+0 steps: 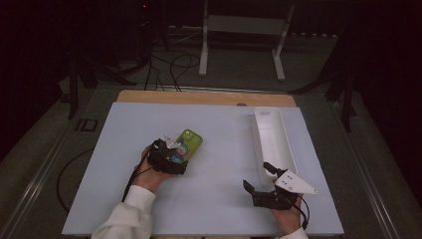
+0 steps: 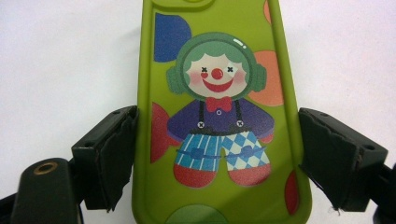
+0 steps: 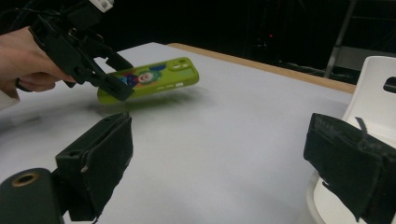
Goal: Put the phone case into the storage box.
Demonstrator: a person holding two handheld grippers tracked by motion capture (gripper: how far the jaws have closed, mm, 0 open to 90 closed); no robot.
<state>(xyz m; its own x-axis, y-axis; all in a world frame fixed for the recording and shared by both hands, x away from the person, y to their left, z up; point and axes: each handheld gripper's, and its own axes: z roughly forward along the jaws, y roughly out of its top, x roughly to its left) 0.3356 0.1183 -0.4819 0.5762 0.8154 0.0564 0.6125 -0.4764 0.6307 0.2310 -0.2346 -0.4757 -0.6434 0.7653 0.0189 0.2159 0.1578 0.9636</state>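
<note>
While clamped, phone [image 2: 219, 116] (lifted) between left tongs [image 2: 217, 154]

The green phone case [image 2: 217, 116] runs past the left gripper view's edges.

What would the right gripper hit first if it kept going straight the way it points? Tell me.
Probably nothing soon: ahead of the right gripper lies bare white table. The white tray stands off to one side and the green phone case, held in the left gripper, to the other. Depth is uncertain.
</note>
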